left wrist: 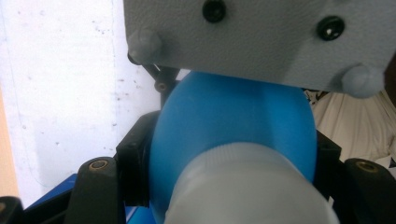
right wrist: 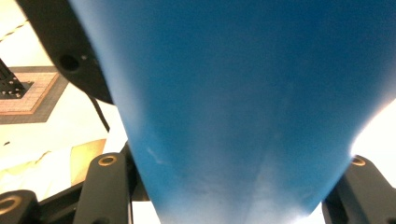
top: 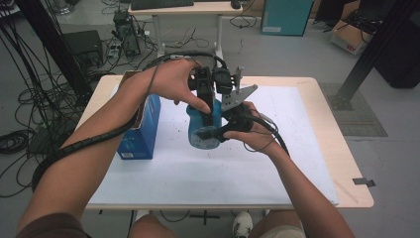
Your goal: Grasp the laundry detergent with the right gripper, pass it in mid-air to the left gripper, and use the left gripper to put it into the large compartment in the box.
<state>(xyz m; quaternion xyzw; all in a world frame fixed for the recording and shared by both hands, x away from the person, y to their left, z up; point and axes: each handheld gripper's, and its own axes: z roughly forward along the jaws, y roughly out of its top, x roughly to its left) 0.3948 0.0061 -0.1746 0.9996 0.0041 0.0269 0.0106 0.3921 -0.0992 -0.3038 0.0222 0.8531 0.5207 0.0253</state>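
1. Blue bottle is held just right of the blue box, above the white mat.
2. Left gripper reaches down over the bottle from above, its jaws pinching the bottle near the pale cap.
3. Right gripper comes in from the side away from the box, its jaws clamped on the bottle's lower body.
4. Grey plate on the right gripper sits just beyond the bottle in the left gripper view.
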